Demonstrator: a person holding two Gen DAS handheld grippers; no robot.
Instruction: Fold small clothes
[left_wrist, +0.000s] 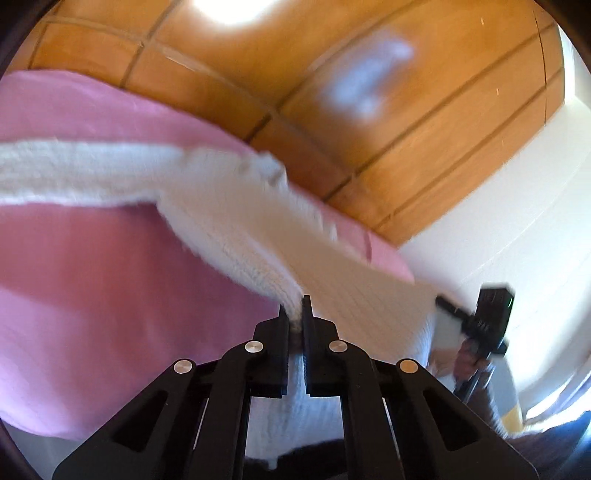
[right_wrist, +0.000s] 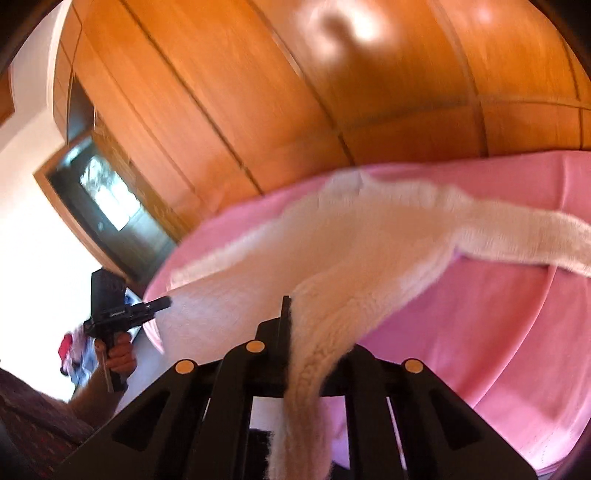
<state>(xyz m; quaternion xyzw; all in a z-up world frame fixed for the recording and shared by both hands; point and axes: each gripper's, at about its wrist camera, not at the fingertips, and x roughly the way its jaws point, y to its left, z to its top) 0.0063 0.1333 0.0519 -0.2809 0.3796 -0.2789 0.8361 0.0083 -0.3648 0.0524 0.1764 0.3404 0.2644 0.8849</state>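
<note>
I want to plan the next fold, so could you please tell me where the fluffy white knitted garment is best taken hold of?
Probably by its edges, as now: the left gripper and right gripper each pinch a bunched hem of the fluffy white knitted garment, coming from the near side. It stretches between them above the pink bedcover, so edge grips keep it spread.

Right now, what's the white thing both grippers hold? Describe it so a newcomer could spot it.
Find the pink sheet below the wooden wardrobe. Over it hangs a white sweater, pinched by the left gripper and right gripper. It is the only fuzzy, ribbed knit there, with a sleeve trailing sideways.
</note>
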